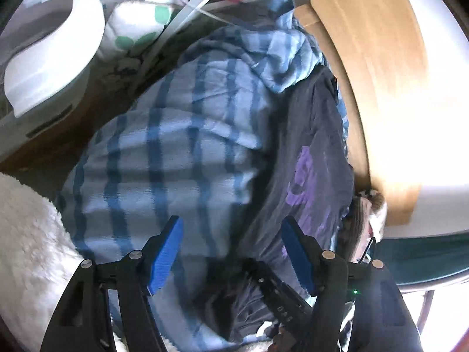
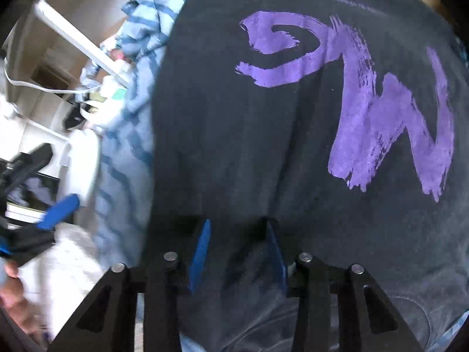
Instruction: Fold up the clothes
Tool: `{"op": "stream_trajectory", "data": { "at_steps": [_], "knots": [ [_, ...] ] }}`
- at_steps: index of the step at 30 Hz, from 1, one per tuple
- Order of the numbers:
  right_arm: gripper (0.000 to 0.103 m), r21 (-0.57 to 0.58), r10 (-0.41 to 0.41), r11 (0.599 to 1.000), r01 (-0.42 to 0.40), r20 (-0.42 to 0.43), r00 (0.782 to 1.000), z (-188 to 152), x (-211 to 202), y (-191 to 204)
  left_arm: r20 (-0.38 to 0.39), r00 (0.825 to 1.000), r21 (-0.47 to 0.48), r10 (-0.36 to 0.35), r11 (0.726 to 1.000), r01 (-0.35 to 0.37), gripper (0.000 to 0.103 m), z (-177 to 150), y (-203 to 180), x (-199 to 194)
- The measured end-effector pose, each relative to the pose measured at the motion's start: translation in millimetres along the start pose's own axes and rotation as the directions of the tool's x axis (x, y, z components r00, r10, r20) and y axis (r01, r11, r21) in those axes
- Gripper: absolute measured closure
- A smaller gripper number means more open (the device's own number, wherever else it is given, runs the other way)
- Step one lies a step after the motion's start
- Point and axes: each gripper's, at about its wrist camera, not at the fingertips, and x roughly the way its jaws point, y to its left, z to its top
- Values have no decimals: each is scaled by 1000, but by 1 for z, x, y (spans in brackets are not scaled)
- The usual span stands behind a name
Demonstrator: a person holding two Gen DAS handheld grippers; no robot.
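Both tools share one build. The left gripper (image 1: 231,252), low in its own view, has black angular linkage arms with triangular cut-outs, round silver pivot screws and ribbed blue finger pads (image 1: 164,259); a small green light glows at lower right. The right gripper (image 2: 237,252) looks the same, its blue pads (image 2: 200,256) thinner, perhaps seen edge-on.

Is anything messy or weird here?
Yes. The blue checked cloth is bunched and wrinkled, not flat, and the dark shirt with purple print lies rumpled partly over it. Neither is folded yet.
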Motion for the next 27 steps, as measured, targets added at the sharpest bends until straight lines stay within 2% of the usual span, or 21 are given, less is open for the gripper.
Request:
{"op": "stream_trajectory", "data": {
  "at_steps": [2, 4, 6, 8, 11, 13, 16, 17, 18, 20, 21, 22, 23, 25, 27],
  "knots": [
    [63, 40, -31, 999, 31, 1, 1000, -6, -7, -3, -59, 997, -22, -58, 998, 56, 34, -1, 11, 4],
    [62, 51, -46, 998, 46, -8, 999, -15, -21, 0, -155, 986, -19, -61, 998, 59, 34, -7, 13, 17],
    [62, 12, -41, 999, 41, 3, 999, -26, -34, 9, -268, 963, 69, 27, 998, -9, 35, -19, 2, 34],
    [65, -24, -66, 998, 66, 4, 998, -36, -42, 18, -321, 930, 211, 178, 971, -112, 58, -34, -12, 49],
    [64, 10, -107, 994, 107, -20, 994, -40, -45, 9, -359, 890, 383, 283, 914, -136, 59, -61, -27, 66],
    [61, 85, -77, 993, 82, -62, 995, -49, -42, -5, -403, 882, 374, 244, 923, -84, 59, -71, -29, 73],
    [60, 205, 2, 979, 22, -119, 993, -69, -40, -22, -394, 879, 374, 268, 921, -113, 59, -74, -28, 79],
    [58, 205, -2, 978, 29, -128, 992, -73, -36, -23, -390, 878, 375, 277, 919, -123, 61, -75, -28, 81],
    [56, 206, -7, 978, 35, -138, 990, -78, -32, -25, -386, 873, 394, 298, 909, -137, 64, -76, -29, 81],
    [51, 197, -9, 980, 40, -156, 988, -84, -23, -24, -375, 862, 431, 341, 887, -164, 80, -77, -32, 82],
    [51, 192, 3, 981, 29, -166, 986, -86, -18, -21, -369, 856, 450, 362, 876, -177, 83, -78, -33, 83],
    [56, 187, 14, 982, 17, -162, 987, -87, -15, -18, -363, 850, 468, 383, 863, -190, 89, -79, -34, 84],
    [76, 170, 21, 985, 5, -150, 988, -87, -15, -14, -356, 843, 486, 404, 850, -202, 92, -79, -35, 84],
    [100, 166, 44, 986, -22, -131, 990, -88, -17, -11, -341, 829, 521, 444, 823, -227, 93, -81, -38, 86],
    [100, 186, 44, 982, -17, -145, 988, -90, -18, -14, -324, 813, 555, 484, 793, -251, 93, -82, -41, 87]
  ]
}}
